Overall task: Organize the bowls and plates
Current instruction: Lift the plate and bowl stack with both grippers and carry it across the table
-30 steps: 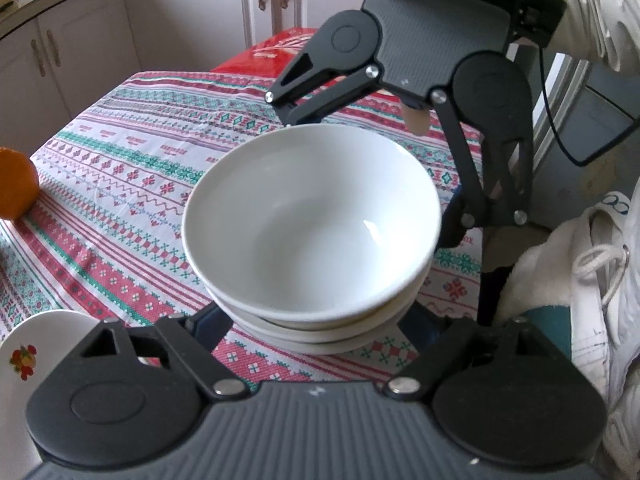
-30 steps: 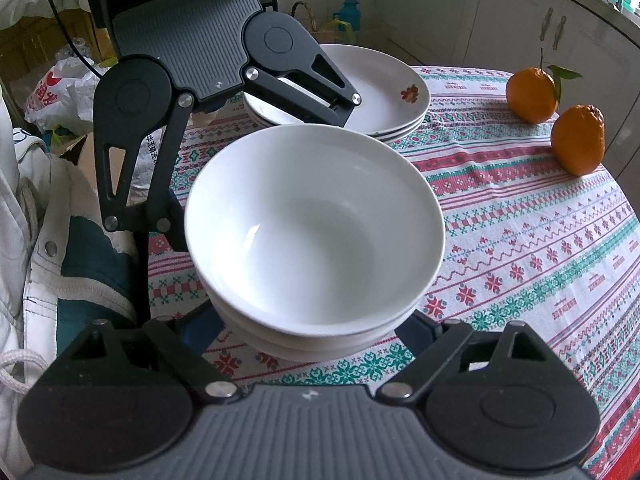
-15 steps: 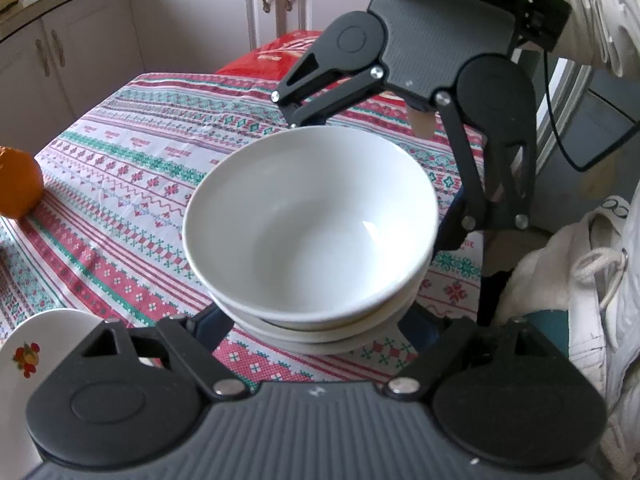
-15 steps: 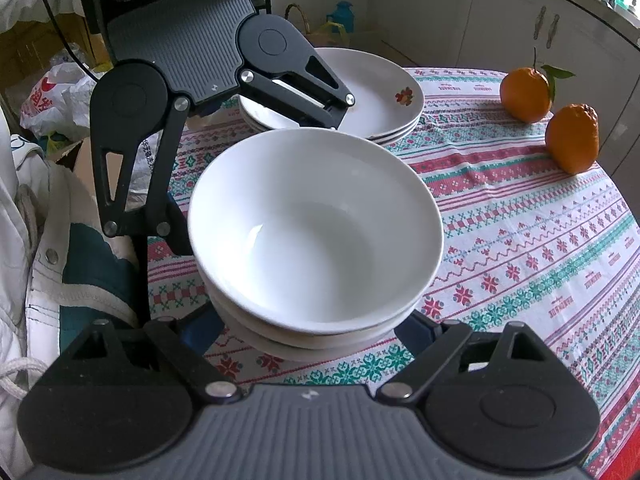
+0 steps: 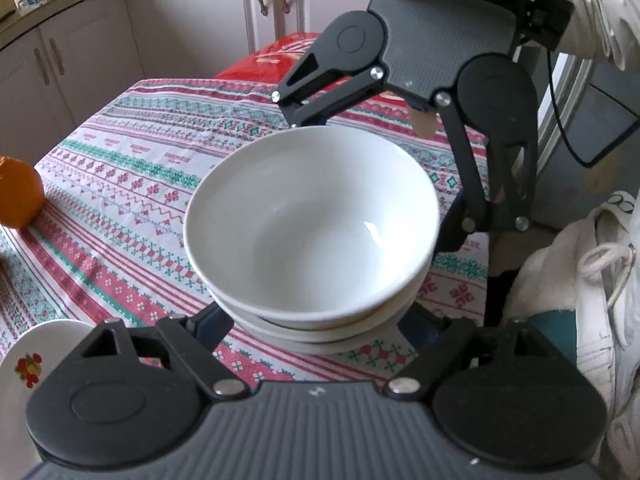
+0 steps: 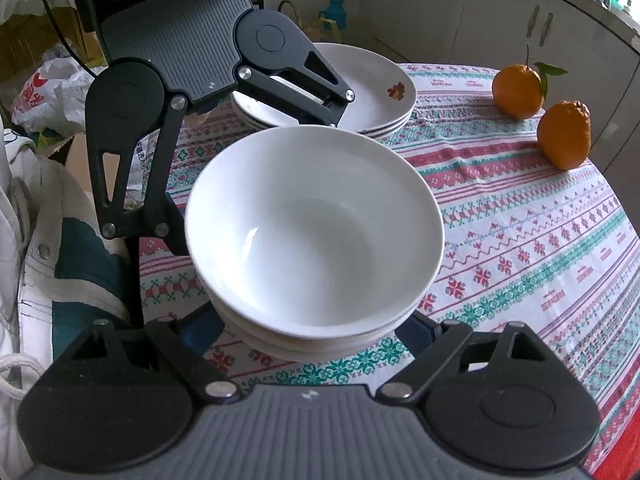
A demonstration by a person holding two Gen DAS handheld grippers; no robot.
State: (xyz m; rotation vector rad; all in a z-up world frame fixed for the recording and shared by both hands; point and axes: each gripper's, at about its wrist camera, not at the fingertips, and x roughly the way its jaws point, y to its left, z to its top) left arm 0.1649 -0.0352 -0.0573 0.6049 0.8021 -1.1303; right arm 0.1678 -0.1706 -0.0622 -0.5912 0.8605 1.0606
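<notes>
Stack of white bowls (image 5: 314, 224) sits on the patterned tablecloth (image 5: 120, 184), between both grippers. Three rims show at the near edge; exact bowl count hard to confirm.

Left gripper (image 5: 316, 320): jaws spread wide around the stack's base. Fingertips hidden under the bowl rims, so pad contact can't be told.

Right gripper (image 6: 308, 332): same, jaws wide either side of the stack, tips hidden beneath the bowls, grip can't be confirmed.

Each gripper faces the other across the stack.

Stack of plates (image 6: 360, 92) behind the bowls in the right wrist view, partly covered by the left gripper's linkage; about three rims, top plate has a fruit decal.

Two oranges (image 6: 518, 90) beyond, near the table's edge. In the left wrist view only one shows, cut off by the frame.

White sleeve (image 5: 600, 8) top right, cropped.
</notes>
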